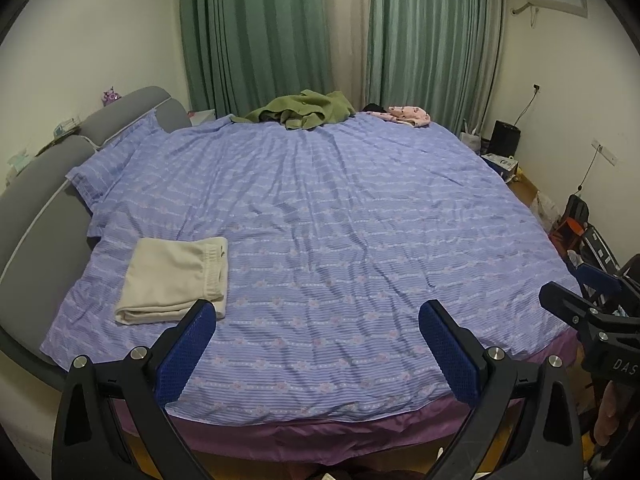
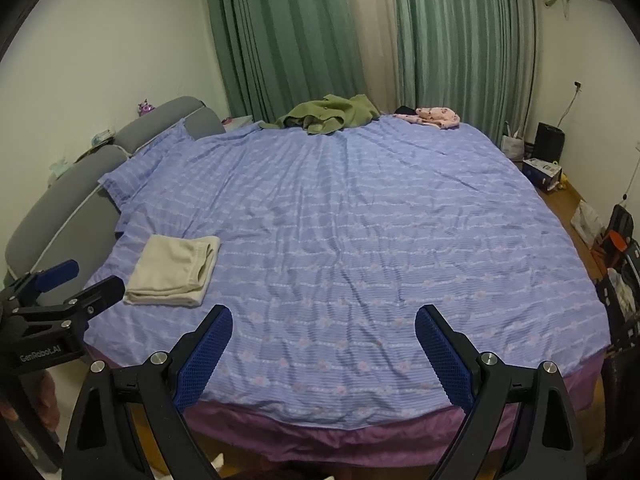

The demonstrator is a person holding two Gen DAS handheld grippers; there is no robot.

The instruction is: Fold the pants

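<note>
Wide blue bedsheet (image 1: pixel 340 220) mostly bare, folded cream pants (image 1: pixel 174 280) near headboard side, left gripper (image 1: pixel 316 344) and right gripper (image 2: pixel 324 344) both spread, empty, above front edge.

Folded pants (image 1: pixel 172 280) lie on the bed (image 1: pixel 340 220) left, near the headboard (image 1: pixel 40 208); clothes (image 1: pixel 304 114) at its far edge.

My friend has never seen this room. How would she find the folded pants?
Look at the big bed with the purple striped cover. Near its front left corner, close to the grey headboard, lie the folded pants. They are cream and neatly squared, unlike the crumpled green clothes and pink clothes at the far edge.
</note>
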